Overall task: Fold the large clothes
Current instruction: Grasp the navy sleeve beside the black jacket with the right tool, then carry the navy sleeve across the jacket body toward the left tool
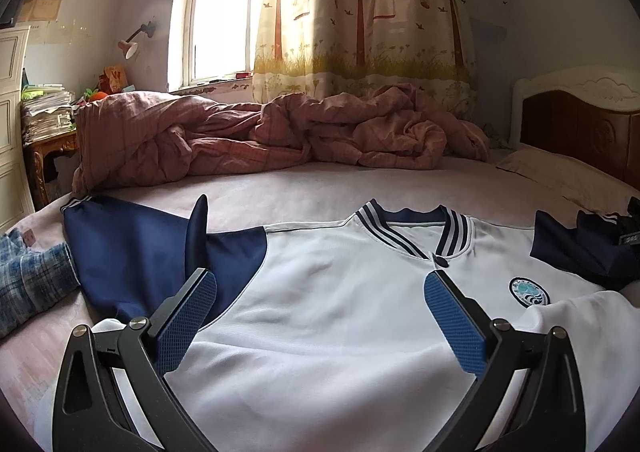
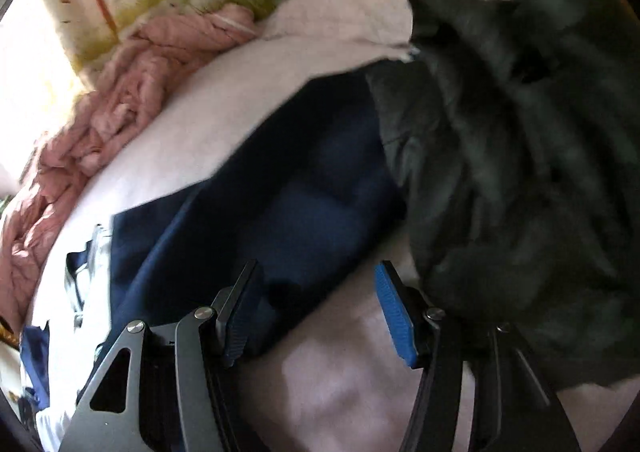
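Observation:
A white jacket (image 1: 328,312) with navy sleeves, a striped collar and a round chest badge lies face up on the bed. Its navy left sleeve (image 1: 132,252) spreads flat with one fold standing up. My left gripper (image 1: 320,284) is open and empty, hovering over the jacket's chest. In the right wrist view my right gripper (image 2: 316,276) is open over the jacket's other navy sleeve (image 2: 280,188), whose lower edge lies between the fingers. This view is blurred. The right gripper also shows at the far right of the left wrist view (image 1: 630,228).
A dark green padded coat (image 2: 520,172) lies right of the navy sleeve. A rumpled pink quilt (image 1: 260,136) fills the far side of the bed. A blue plaid garment (image 1: 28,276) lies at the left. A headboard (image 1: 580,120) and pillow (image 1: 560,172) are at the right.

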The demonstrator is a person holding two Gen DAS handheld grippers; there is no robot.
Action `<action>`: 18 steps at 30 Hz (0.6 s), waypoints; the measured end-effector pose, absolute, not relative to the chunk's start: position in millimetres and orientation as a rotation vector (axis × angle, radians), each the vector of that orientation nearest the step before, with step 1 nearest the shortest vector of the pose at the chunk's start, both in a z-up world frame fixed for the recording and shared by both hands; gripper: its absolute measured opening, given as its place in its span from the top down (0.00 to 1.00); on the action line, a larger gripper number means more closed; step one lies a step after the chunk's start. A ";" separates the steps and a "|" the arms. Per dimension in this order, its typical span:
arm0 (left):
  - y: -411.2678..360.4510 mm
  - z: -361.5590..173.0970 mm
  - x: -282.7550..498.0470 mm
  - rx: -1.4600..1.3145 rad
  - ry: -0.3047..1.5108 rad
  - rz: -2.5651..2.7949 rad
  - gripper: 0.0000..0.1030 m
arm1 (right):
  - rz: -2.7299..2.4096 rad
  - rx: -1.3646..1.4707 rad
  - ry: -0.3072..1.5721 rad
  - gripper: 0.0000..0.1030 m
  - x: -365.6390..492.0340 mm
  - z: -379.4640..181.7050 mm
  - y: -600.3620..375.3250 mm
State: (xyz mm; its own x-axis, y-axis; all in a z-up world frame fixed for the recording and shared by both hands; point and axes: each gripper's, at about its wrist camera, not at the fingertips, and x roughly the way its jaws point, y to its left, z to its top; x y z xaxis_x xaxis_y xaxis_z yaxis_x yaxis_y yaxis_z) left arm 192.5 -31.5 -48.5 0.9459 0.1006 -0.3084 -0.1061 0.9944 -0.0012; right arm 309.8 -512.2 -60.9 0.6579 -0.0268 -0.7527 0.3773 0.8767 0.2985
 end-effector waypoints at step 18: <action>-37.2 -47.7 186.7 0.025 0.284 0.113 0.00 | 0.141 0.313 0.505 0.94 255.5 25.7 -417.9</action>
